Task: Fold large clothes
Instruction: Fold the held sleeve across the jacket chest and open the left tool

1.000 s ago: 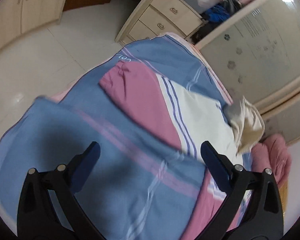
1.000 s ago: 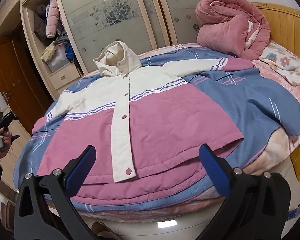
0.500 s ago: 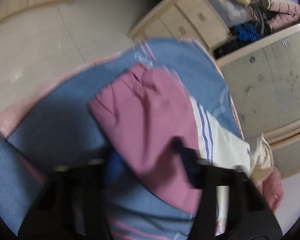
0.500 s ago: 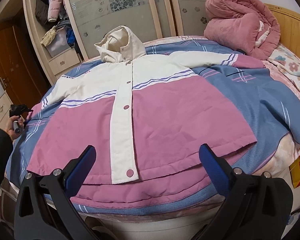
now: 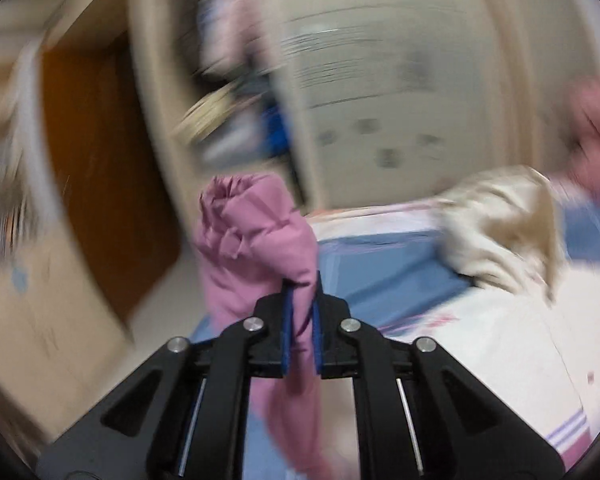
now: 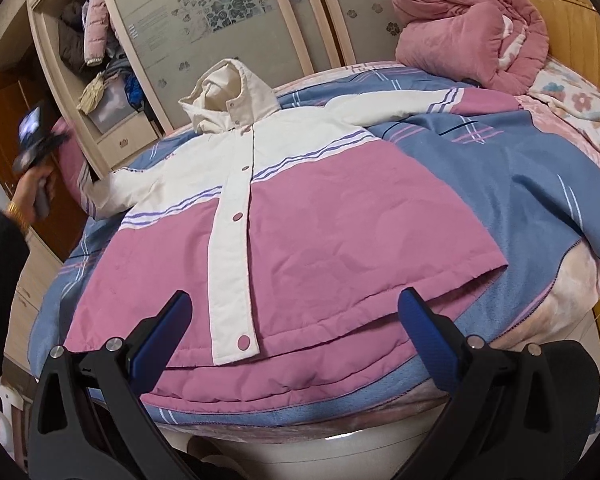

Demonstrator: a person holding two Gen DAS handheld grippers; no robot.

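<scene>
A pink and white hooded jacket point(image 6: 300, 216) lies face up and spread out on the bed, hood point(image 6: 228, 92) toward the wardrobe. My left gripper point(image 5: 300, 292) is shut on the pink cuff of the jacket's left sleeve point(image 5: 256, 232) and holds it lifted off the bed; in the right wrist view that gripper point(image 6: 40, 136) shows at the far left with the sleeve point(image 6: 100, 188) raised. My right gripper point(image 6: 296, 320) is open and empty, just in front of the jacket's hem. The left wrist view is motion-blurred.
The jacket rests on a blue striped blanket point(image 6: 520, 184) over the bed. A rolled pink quilt point(image 6: 468, 20) sits at the back right by the wooden headboard point(image 6: 572, 12). A wardrobe with sliding doors point(image 6: 228, 12) and open shelves point(image 6: 96, 64) stands behind.
My left gripper came down on the pink sleeve cuff, shut on it and lifted it off the bed. My right gripper stayed open and moved slightly closer to the hem.
</scene>
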